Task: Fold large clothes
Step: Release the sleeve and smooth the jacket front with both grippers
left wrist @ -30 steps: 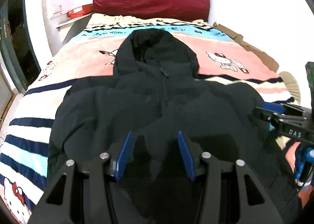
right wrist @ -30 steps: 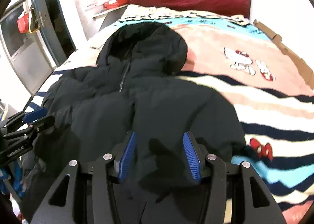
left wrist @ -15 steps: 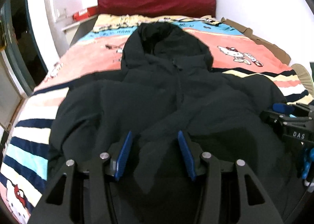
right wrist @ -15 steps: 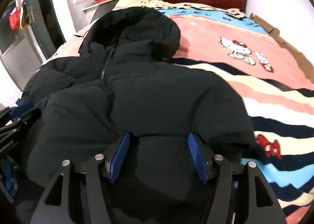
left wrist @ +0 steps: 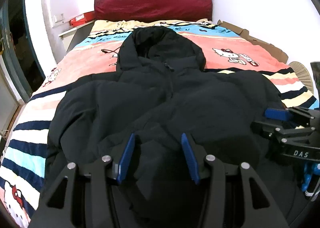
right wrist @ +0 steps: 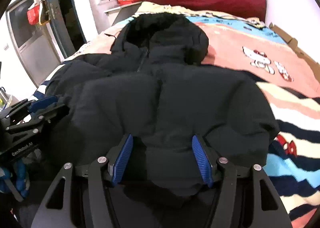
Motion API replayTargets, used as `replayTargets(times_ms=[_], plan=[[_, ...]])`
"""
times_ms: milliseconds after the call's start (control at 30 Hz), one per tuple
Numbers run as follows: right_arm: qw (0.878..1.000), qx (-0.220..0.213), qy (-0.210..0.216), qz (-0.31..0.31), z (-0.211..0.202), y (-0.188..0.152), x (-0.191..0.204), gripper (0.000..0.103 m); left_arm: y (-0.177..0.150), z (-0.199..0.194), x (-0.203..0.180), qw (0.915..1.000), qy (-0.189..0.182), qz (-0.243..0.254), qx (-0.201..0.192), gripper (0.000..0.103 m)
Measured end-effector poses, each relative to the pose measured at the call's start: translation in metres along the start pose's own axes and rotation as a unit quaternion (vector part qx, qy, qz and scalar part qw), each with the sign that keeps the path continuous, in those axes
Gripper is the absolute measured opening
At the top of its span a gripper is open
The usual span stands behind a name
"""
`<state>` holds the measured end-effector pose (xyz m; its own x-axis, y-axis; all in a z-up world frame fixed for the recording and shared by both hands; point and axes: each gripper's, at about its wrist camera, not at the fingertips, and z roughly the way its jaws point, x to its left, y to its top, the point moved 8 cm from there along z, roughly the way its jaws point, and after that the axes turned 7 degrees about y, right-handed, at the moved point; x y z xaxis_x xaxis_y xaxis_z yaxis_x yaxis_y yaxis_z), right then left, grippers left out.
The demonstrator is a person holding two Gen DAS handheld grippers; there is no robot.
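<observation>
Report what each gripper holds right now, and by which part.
Nothing is held. The left gripper and the right gripper, whose jaws have just been opening, stand open around folds near the hem of the black hooded puffer jacket.

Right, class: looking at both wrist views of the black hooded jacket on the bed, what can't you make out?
- Jacket hem: both views, hidden behind the left gripper and right gripper.
- Whether the blue pads press the fabric: unclear, black on black.
- Red box label: too small.
</observation>
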<state>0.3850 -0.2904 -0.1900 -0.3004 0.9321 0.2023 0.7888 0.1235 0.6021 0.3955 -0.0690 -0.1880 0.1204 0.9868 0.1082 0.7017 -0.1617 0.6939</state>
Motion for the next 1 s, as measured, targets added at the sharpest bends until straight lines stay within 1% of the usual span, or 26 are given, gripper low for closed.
replayTargets(times_ms=[167, 467, 633, 700, 767, 833, 900, 1000], plan=[[1.000, 0.008, -0.002, 0.007, 0.007, -0.005, -0.005, 0.063, -0.003, 0.005, -0.002, 1.0000, 0.005, 0.004, 0.004, 0.047], [1.000, 0.014, -0.014, 0.010, 0.013, -0.014, -0.009, 0.072, -0.010, 0.009, -0.002, 0.9999, 0.010, 0.008, 0.011, 0.047], [0.999, 0.024, -0.019, 0.011, 0.009, -0.018, -0.010, 0.073, -0.014, 0.006, 0.002, 0.9996, -0.003, 0.010, 0.027, 0.047], [0.999, 0.036, -0.018, 0.017, 0.004, -0.018, -0.010, 0.073, -0.012, 0.001, 0.005, 0.9991, -0.010, 0.021, 0.036, 0.047], [0.999, 0.044, -0.010, 0.013, -0.005, -0.014, -0.008, 0.073, -0.002, -0.006, 0.013, 0.9988, -0.005, 0.034, 0.035, 0.047], [0.999, 0.039, 0.000, 0.003, -0.019, -0.003, -0.007, 0.073, 0.018, -0.012, 0.029, 0.9989, -0.003, 0.037, 0.029, 0.047], [1.000, 0.027, 0.011, 0.001, -0.036, 0.018, -0.008, 0.073, 0.043, -0.014, 0.042, 0.9988, 0.001, 0.042, 0.025, 0.047], [1.000, 0.001, 0.019, 0.002, -0.056, 0.064, -0.017, 0.073, 0.089, -0.012, 0.059, 0.9988, 0.001, 0.047, 0.013, 0.047]])
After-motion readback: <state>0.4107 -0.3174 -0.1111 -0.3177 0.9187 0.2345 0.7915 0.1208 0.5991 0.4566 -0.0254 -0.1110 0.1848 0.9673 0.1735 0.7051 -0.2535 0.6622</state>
